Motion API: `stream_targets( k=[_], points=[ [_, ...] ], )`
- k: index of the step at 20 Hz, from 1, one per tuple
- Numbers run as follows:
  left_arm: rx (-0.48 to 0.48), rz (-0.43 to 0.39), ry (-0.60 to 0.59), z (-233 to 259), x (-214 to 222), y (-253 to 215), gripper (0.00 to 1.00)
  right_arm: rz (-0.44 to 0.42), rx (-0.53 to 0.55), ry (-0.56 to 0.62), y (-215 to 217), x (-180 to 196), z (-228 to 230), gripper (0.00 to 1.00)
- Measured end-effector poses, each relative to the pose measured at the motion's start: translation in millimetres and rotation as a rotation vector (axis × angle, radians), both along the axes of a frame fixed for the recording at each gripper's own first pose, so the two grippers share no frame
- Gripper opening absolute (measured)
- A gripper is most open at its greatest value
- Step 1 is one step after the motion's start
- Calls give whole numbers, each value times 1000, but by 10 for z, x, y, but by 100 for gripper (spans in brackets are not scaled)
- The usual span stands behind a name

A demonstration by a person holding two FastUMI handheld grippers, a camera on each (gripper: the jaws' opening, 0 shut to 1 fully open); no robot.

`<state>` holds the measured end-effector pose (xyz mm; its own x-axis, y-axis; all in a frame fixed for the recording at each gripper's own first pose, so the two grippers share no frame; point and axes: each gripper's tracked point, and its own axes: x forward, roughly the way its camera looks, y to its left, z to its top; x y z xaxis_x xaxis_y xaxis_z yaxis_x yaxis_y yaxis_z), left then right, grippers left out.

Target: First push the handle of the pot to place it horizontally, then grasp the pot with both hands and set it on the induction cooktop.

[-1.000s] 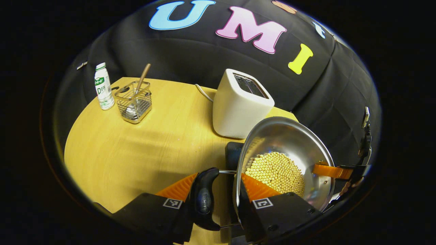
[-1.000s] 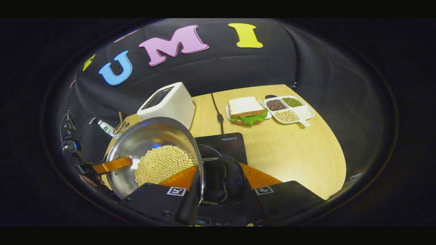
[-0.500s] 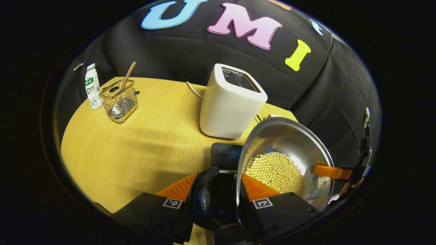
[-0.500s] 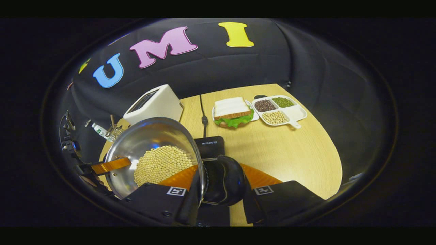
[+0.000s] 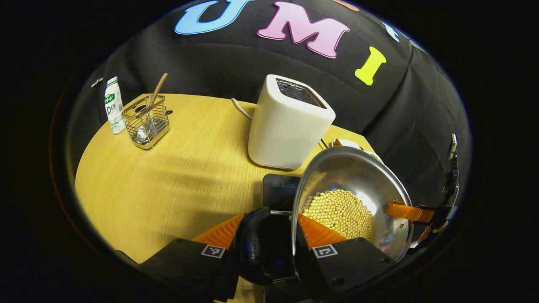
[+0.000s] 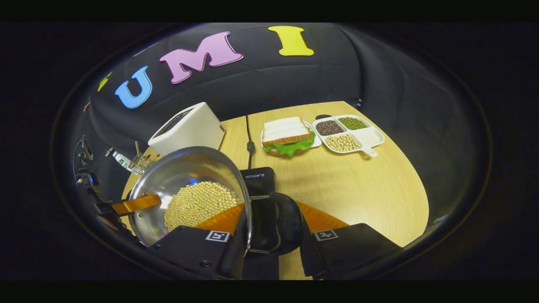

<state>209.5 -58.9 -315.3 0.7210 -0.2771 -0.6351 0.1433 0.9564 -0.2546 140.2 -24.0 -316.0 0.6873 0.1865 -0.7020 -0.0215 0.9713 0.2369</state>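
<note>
The pot hangs over the black cooktop, carried between both grippers, with a good heap of pale beans pooled in the bottom. The left gripper straddles the rim, one finger outside the looped handle and the other inside the bowl against the beans, so it looks clamped across handle and wall together. From the other side the right gripper does the same around its own handle, one finger down among the beans.

I'd judge it a stiff, thin steel pot, smooth and fairly slippery, and made heavier by that load (loose beans will slide if it tips). The handles on opposite sides are the sensible holds, and both are taken. Keeping it level matters more than squeezing hard.

The toaster stands just behind the cooktop; a sandwich and a divided dish lie well off on the table.
</note>
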Motion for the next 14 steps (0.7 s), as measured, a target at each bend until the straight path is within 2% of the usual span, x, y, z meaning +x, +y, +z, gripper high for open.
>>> stream_targets(
  k=[7, 14],
  points=[
    [3, 18, 2, -14, -16, 0, 63, 11, 12, -23, 1, 31, 7, 60],
    [14, 28, 26, -41, -49, -12, 66, -17, 43, -22, -4, 29, -9, 61]
  ],
)
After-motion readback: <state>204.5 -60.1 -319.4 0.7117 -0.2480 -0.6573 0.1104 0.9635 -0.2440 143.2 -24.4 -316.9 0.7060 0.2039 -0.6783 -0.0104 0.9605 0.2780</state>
